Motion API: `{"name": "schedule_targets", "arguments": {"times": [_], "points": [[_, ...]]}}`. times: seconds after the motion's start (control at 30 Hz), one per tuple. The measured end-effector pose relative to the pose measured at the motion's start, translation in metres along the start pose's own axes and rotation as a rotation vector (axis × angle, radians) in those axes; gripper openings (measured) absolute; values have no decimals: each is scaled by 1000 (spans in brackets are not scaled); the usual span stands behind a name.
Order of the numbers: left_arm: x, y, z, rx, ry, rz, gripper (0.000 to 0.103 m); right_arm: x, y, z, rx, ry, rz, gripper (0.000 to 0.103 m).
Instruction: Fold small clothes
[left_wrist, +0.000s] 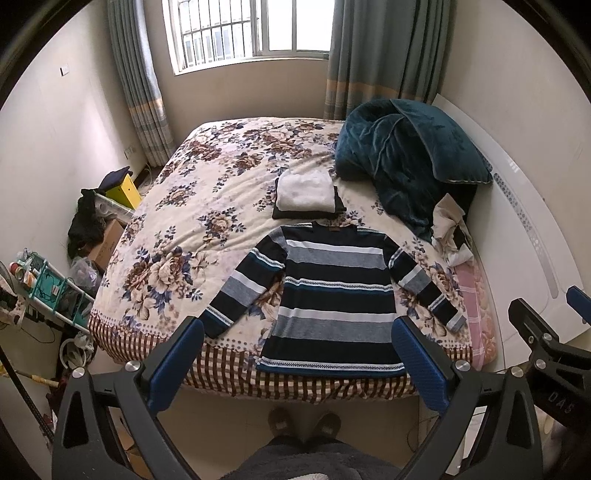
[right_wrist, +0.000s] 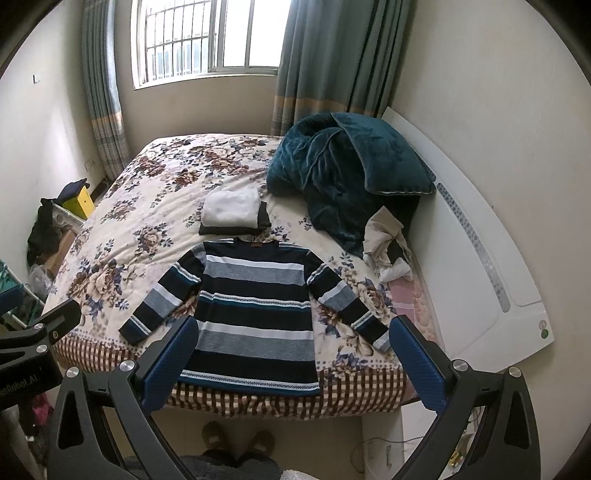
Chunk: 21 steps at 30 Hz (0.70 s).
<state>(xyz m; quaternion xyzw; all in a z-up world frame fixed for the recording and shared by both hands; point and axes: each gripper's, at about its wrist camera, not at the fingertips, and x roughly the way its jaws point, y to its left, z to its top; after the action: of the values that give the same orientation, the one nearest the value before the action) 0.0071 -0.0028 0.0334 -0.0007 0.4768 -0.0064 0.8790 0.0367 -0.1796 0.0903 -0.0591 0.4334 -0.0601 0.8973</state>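
A striped navy, grey and white sweater (left_wrist: 332, 299) lies flat on the floral bed (left_wrist: 192, 206), sleeves spread, hem at the near edge. It also shows in the right wrist view (right_wrist: 255, 314). Behind its collar sits a stack of folded clothes (left_wrist: 306, 195), white on black, also seen in the right wrist view (right_wrist: 232, 212). My left gripper (left_wrist: 297, 332) is open and empty, held above the near bed edge. My right gripper (right_wrist: 293, 332) is open and empty too, beside it; its fingers (left_wrist: 532, 325) show at the right in the left wrist view.
A teal blanket and pillow (left_wrist: 410, 155) are heaped at the bed's far right, with crumpled cloth (left_wrist: 450, 229) below them. A white headboard (left_wrist: 524, 221) runs along the right. Boxes and a shelf rack (left_wrist: 55, 288) crowd the floor at left. The person's slippers (left_wrist: 303, 424) stand at the bed foot.
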Motion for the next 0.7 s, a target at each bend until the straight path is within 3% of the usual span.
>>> {"name": "schedule_targets", "arguments": {"times": [0.7], "points": [[2, 2, -1, 0, 1, -3, 103, -2, 9, -7, 1, -1, 0, 103]]}}
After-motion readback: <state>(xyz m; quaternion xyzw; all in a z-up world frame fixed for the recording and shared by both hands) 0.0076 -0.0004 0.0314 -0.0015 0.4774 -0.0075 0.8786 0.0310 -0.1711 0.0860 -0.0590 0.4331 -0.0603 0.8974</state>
